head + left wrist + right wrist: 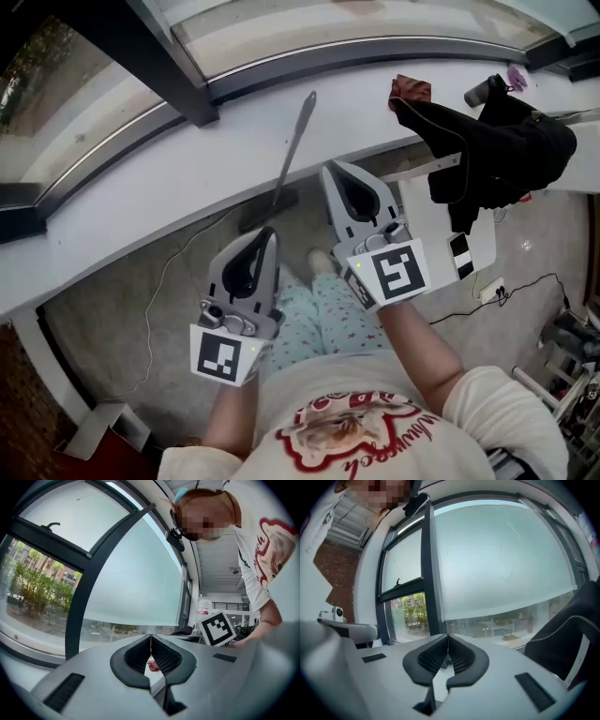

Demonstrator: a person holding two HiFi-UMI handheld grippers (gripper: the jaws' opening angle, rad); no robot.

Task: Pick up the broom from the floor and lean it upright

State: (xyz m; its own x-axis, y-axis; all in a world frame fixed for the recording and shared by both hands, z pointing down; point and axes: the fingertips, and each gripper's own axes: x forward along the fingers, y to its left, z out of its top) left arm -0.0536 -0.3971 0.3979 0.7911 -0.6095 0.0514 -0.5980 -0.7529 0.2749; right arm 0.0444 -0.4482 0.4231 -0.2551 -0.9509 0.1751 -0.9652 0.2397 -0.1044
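since the broom [292, 150] already leans upright against the white ledge [122, 202], the left gripper [270, 232] and right gripper [329, 169] are pressed together (both empty, it seems no longer needed).

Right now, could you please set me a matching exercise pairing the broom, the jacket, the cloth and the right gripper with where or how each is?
1. grey-handled broom
2. black fabric jacket
3. reddish-brown cloth
4. right gripper

A. shut, empty
B. lying on the white window ledge
C. hanging over the ledge's edge
D. leaning against the ledge

Pairs: 1-D, 2-C, 3-B, 4-A.
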